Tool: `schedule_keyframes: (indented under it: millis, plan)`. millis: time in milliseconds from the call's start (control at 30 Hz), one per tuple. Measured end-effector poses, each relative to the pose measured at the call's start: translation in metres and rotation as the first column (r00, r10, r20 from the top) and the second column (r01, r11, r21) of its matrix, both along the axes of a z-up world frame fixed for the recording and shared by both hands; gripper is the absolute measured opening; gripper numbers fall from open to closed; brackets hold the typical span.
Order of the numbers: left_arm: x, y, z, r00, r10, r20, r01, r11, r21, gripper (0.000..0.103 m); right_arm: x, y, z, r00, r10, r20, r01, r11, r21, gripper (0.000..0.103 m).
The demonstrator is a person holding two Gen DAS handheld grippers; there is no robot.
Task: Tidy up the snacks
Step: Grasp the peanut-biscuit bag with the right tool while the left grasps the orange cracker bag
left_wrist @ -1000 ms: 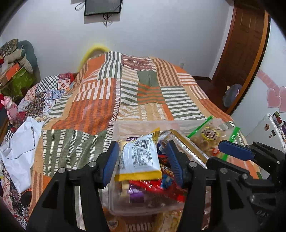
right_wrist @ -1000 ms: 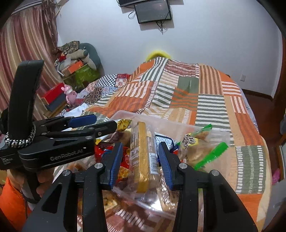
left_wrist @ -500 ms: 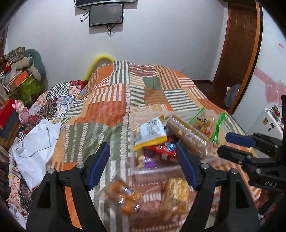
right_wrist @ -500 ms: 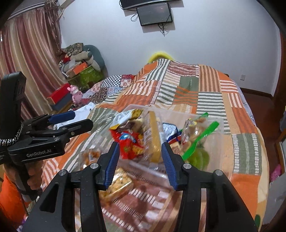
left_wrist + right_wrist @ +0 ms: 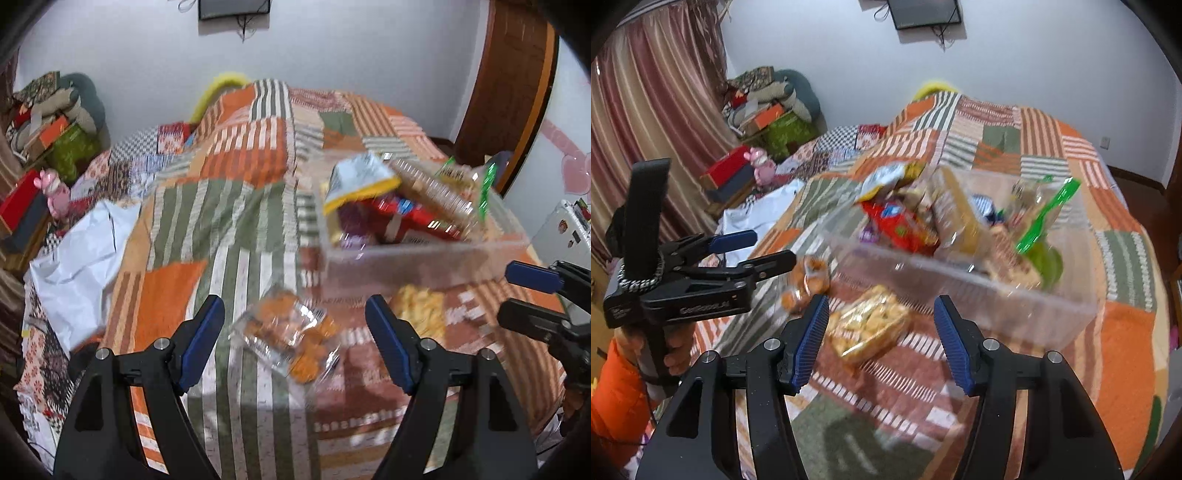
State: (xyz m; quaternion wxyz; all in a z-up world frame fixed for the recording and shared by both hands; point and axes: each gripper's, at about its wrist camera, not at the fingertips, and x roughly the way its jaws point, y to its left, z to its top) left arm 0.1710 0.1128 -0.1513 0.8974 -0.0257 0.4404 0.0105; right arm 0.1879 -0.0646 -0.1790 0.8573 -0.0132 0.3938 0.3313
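1. A white cloth (image 5: 85,254) is lying at the left edge of the bed, on the patchwork quilt (image 5: 229,206) that is covering it.
2. The left tool (image 5: 295,347) is hanging over the near part of the quilt with its blue-padded fingers (image 5: 201,341) standing wide apart, gripping nothing.
3. A clear packet of orange snacks (image 5: 291,336) is lying on the quilt between and just beyond those fingers, apart from both.
4. A second packet of pale yellow crackers (image 5: 868,325) is sitting just to its right, close to the near wall of the clear plastic bin (image 5: 990,295).
5. The bin is resting on the quilt farther back, holding a white-and-yellow pouch (image 5: 360,177), red wrappers (image 5: 901,225), a long sleeve of biscuits (image 5: 955,218) and a green-trimmed bag (image 5: 1045,210); blur is hiding finer detail.
6. The right tool (image 5: 881,339) is hovering before the bin, its fingers (image 5: 951,343) also spread apart and empty, the cracker packet showing between them.
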Motion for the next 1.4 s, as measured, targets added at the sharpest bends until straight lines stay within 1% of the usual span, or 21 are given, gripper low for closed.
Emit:
schedule_keyframes:
  millis: [67, 233, 300, 367, 533, 600, 700, 767, 800, 867, 933, 1000, 1067, 1100, 1167, 1233, 1267, 1400]
  plan:
    - [0.001, 0.003, -0.011, 1.000, 0.002, -0.031, -0.002, 1.000, -0.013, 0.079, 0.001, 0.005, -0.008, 1.000, 0.011, -0.022, -0.011, 1.000, -0.011, 0.056]
    - [0.004, 0.011, -0.030, 0.998, 0.000, -0.062, -0.004, 0.999, -0.052, 0.079, 0.005, 0.016, -0.021, 0.998, 0.025, -0.059, -0.027, 0.999, -0.027, 0.058]
    - [0.006, 0.010, -0.034, 0.998, -0.009, -0.064, 0.006, 0.998, -0.059, 0.079, 0.008, 0.022, -0.028, 0.996, 0.028, -0.080, -0.031, 0.999, -0.031, 0.060]
    - [0.008, 0.009, -0.036, 0.998, -0.015, -0.060, 0.012, 0.998, -0.054, 0.082, 0.009, 0.026, -0.033, 0.995, 0.030, -0.095, -0.033, 0.999, -0.033, 0.061]
    - [0.013, 0.012, -0.038, 0.998, -0.018, -0.052, 0.015, 0.998, -0.065, 0.085, 0.016, 0.036, -0.044, 0.989, 0.044, -0.138, -0.050, 0.998, -0.036, 0.063]
    - [0.017, 0.015, -0.041, 0.998, -0.017, -0.055, 0.013, 0.997, -0.071, 0.086, 0.018, 0.040, -0.049, 0.988, 0.045, -0.151, -0.051, 0.998, -0.038, 0.067]
    - [0.024, 0.019, -0.046, 0.998, -0.014, -0.061, 0.009, 0.997, -0.083, 0.088, 0.019, 0.043, -0.052, 0.987, 0.041, -0.157, -0.046, 0.998, -0.032, 0.072]
    - [0.028, 0.019, -0.047, 0.998, -0.014, -0.054, 0.009, 0.996, -0.091, 0.093, 0.020, 0.045, -0.053, 0.986, 0.040, -0.159, -0.046, 0.998, -0.031, 0.074]
    - [0.029, 0.020, -0.047, 0.999, -0.014, -0.052, 0.009, 0.995, -0.095, 0.094, 0.020, 0.046, -0.054, 0.986, 0.039, -0.164, -0.044, 0.999, -0.029, 0.077]
    - [0.033, 0.019, -0.049, 0.998, -0.016, -0.054, 0.011, 0.995, -0.095, 0.096, 0.023, 0.048, -0.055, 0.984, 0.034, -0.175, -0.040, 0.999, -0.028, 0.077]
    - [0.035, 0.018, -0.052, 0.999, -0.012, -0.051, 0.008, 0.997, -0.078, 0.096, 0.025, 0.049, -0.058, 0.983, 0.031, -0.180, -0.037, 0.999, -0.032, 0.077]
    - [0.037, 0.019, -0.058, 0.998, -0.003, -0.061, -0.002, 0.997, -0.083, 0.095, 0.027, 0.050, -0.060, 0.983, 0.027, -0.183, -0.034, 0.999, -0.038, 0.077]
    - [0.038, 0.021, -0.060, 0.998, 0.006, -0.059, -0.011, 0.996, -0.088, 0.087, 0.026, 0.050, -0.060, 0.984, 0.025, -0.178, -0.033, 0.999, -0.041, 0.077]
    - [0.037, 0.021, -0.060, 0.999, 0.004, -0.054, -0.009, 0.996, -0.090, 0.086, 0.025, 0.049, -0.059, 0.985, 0.025, -0.172, -0.033, 0.998, -0.045, 0.077]
    - [0.034, 0.021, -0.059, 0.999, 0.002, -0.041, -0.006, 0.996, -0.084, 0.082, 0.024, 0.048, -0.058, 0.986, 0.025, -0.163, -0.034, 0.998, -0.049, 0.077]
    - [0.030, 0.020, -0.058, 0.999, -0.003, -0.032, 0.001, 0.997, -0.073, 0.079, 0.024, 0.047, -0.057, 0.988, 0.025, -0.155, -0.033, 0.998, -0.052, 0.073]
    - [0.028, 0.019, -0.057, 1.000, -0.008, -0.027, 0.006, 0.997, -0.071, 0.072, 0.024, 0.046, -0.057, 0.988, 0.023, -0.152, -0.031, 0.998, -0.054, 0.069]
    - [0.018, 0.015, -0.054, 1.000, -0.014, -0.021, 0.013, 0.998, -0.061, 0.066, 0.022, 0.038, -0.055, 0.989, 0.032, -0.146, -0.040, 0.998, -0.053, 0.059]
